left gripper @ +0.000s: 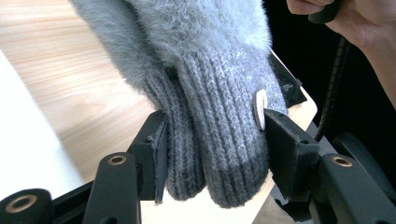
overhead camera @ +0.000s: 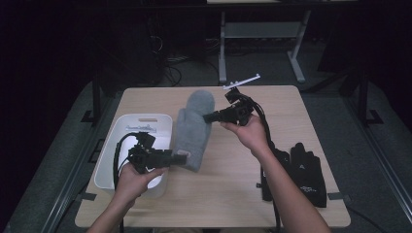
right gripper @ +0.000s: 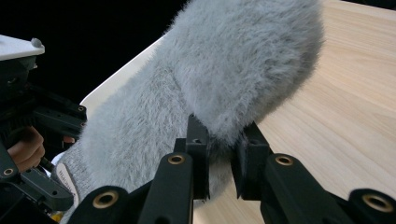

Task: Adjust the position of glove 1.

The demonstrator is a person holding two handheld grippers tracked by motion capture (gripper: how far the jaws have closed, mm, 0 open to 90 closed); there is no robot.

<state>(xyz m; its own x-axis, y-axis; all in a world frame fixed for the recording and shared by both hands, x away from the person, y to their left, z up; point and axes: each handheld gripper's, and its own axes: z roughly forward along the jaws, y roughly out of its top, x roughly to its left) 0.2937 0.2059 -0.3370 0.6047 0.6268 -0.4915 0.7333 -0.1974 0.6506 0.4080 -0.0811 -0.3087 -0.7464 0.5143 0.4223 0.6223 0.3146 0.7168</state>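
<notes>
Both grippers, left gripper (overhead camera: 180, 158) and right gripper (overhead camera: 210, 117), held the grey mitten (overhead camera: 193, 130) at frame centre with fingers closed; the fluffy side could slip.

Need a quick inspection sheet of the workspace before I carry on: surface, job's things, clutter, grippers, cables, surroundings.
Surface: light wooden table, bare at its front middle.
Job's things: grey fuzzy mitten held up between both grippers; white bin at the table's left.
Clutter: black gloves at the right edge.
Grippers: left gripper shut on the mitten's ribbed cuff; right gripper pinching its fuzzy side.
Cables: black cable trails along the right forearm.
Surroundings: dark room, grey desk legs behind.
</notes>
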